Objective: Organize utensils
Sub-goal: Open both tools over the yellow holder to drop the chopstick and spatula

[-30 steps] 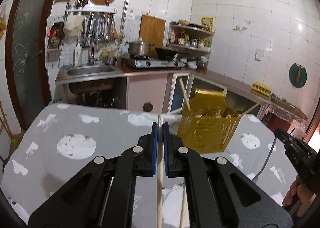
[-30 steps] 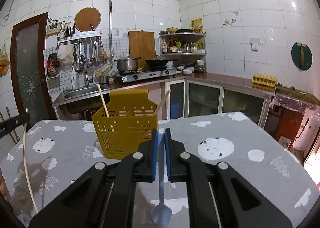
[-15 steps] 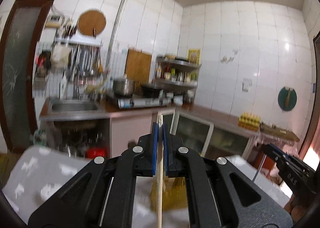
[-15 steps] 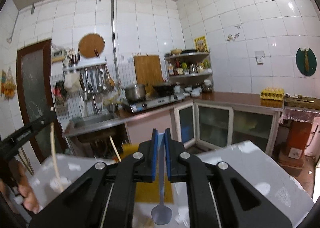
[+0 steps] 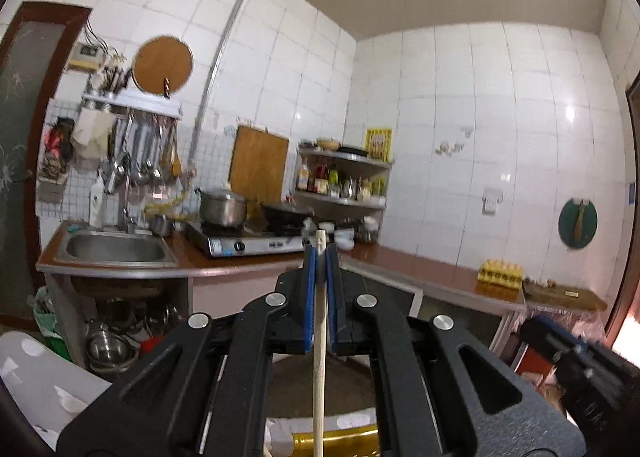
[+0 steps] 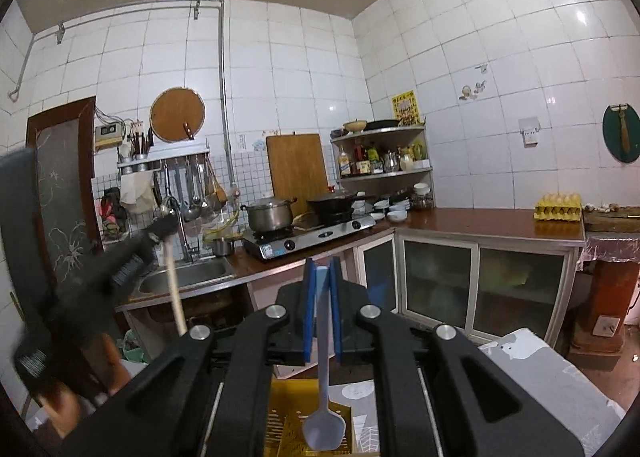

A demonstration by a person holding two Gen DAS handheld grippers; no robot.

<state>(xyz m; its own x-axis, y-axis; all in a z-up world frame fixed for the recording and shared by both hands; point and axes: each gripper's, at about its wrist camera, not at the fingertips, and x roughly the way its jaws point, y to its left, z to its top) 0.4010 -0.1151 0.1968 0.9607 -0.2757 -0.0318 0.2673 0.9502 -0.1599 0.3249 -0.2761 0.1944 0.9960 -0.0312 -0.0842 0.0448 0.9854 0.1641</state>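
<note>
While clamped, chopstick (image 5: 319, 341) hangs—left claw (image 5: 320, 253).

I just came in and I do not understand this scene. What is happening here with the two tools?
A person is sorting utensils with a handheld claw in each hand. The left claw is shut on a wooden chopstick, which hangs down from it. The right claw is shut on a pale blue spoon, bowl end down. Both are held up above the yellow utensil basket on the table, which shows just under the spoon. Neither utensil is in the basket yet.

Grey patterned table (image 6: 532, 373), yellow utensil basket (image 6: 292, 417) standing on it
</note>
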